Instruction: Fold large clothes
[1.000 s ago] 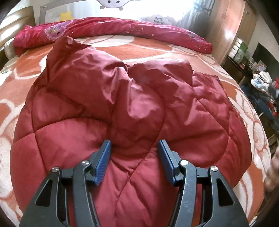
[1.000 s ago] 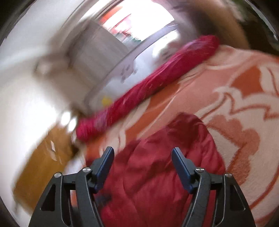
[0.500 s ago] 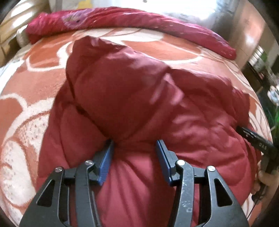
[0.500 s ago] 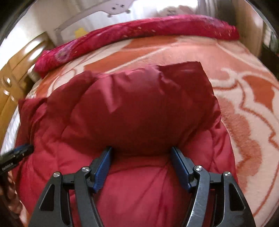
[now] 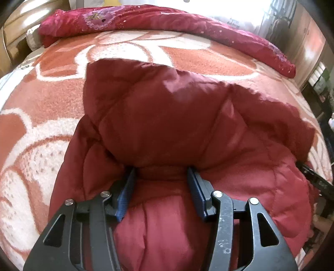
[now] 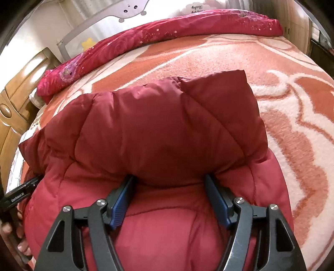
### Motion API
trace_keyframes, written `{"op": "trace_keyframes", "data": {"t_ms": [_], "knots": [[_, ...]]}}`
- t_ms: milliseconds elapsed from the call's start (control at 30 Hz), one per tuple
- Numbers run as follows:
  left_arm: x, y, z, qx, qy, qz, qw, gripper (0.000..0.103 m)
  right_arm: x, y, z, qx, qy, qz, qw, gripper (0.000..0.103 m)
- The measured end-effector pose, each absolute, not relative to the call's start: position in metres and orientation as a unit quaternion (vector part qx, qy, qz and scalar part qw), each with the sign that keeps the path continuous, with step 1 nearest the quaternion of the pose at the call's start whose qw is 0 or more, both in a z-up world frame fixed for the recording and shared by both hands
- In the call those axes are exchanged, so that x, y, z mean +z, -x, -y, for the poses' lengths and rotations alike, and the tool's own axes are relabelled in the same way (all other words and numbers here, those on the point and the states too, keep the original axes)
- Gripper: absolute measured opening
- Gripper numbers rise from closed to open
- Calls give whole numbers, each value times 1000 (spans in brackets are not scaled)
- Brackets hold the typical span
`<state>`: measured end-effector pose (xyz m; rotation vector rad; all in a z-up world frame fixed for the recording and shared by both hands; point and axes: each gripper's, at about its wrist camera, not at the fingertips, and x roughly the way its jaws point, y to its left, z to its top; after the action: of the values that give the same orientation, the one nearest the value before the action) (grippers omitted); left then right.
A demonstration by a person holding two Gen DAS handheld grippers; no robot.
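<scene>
Red quilted jacket [image 5: 187, 129] is lying mid-bed on the orange-and-white patterned blanket [image 5: 41, 100], bulk toward 6 o'clock in both wrist views.

Left tool [image 5: 160, 177]: jaws are standing moderately wide, puffy fabric bulging between the blue pads [image 5: 126, 193]. Fabric is touching the pads; whether it is truly pinched, I cannot tell. Right tool [image 6: 170, 183]: same picture, jaws wide, a thick roll of jacket [image 6: 167, 129] sitting between and over the tips.

Judgement: both tools are working the near hem side by side, carrying a doubled layer toward 12 o'clock. Two grip points are probably keeping the wide fold edge straight, since the padding is springy and could be tending to reopen.

A crimson floral quilt [image 6: 167, 31] is lying rolled along the far bed edge at 12 o'clock, well apart from the jacket.

Writing: the other tool's handle at 9 o'clock in the right view is carrying small white lettering, too small to read with confidence. Inverted script on the white panel [image 6: 195, 8] at 12 o'clock is possibly reading "Baby".
</scene>
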<state>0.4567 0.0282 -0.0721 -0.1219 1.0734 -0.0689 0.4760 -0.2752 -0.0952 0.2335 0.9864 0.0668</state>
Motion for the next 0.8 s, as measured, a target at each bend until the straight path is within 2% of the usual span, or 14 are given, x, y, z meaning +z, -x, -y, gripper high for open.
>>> {"op": "trace_keyframes", "data": {"t_ms": [300, 533, 667, 800], "knots": [[-34, -402, -58, -60, 96, -478, 871, 51, -80, -462, 280, 41, -133, -445, 884, 73], [-27, -379, -84, -67, 140, -466, 871, 52, -58, -423, 291, 52, -175, -408, 895, 73], [-26, -366, -93, -62, 147, -459, 874, 56, -47, -394, 293, 65, -172, -399, 899, 74], [-29, -357, -110, -55, 162, -450, 876, 65, -38, -365, 303, 75, -177, -390, 901, 82]]}}
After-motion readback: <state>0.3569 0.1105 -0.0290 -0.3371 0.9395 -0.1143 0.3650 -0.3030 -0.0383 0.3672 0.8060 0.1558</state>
